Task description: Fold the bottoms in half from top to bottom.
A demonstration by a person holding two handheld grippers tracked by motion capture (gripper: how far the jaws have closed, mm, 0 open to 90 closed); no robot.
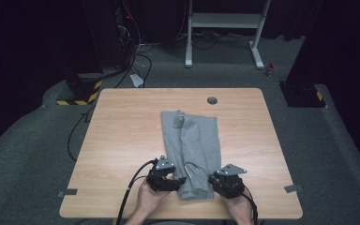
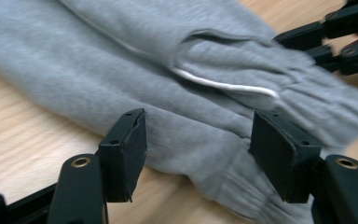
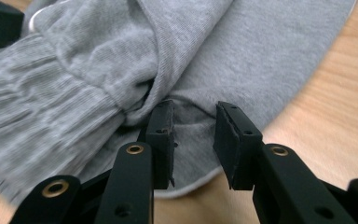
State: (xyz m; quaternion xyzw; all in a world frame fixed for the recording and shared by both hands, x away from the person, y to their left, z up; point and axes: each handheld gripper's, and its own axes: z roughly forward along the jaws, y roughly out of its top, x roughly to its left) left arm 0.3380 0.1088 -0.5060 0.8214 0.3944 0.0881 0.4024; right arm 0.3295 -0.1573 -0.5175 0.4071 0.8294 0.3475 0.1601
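Note:
A folded pair of grey sweatpants [image 1: 190, 140] lies lengthwise on the wooden table [image 1: 122, 131], its elastic band end toward the near edge. My left gripper [image 1: 180, 180] is at the left side of that near end. Its jaws stand open and wide over the fabric's folded edge [image 2: 168, 70], pads apart from it [image 2: 198, 144]. A white cord [image 2: 223, 85] runs along the band. My right gripper [image 1: 212, 180] is at the right side of the near end. Its jaws [image 3: 194, 135] stand a narrow gap apart over the cloth's hem [image 3: 242, 56], and are open.
A round cable hole [image 1: 211, 100] sits in the table near its far edge. Bare wood lies to the left and right of the garment. Behind the table stand a white frame [image 1: 225, 28] and a black base with yellow stripes [image 1: 79, 91].

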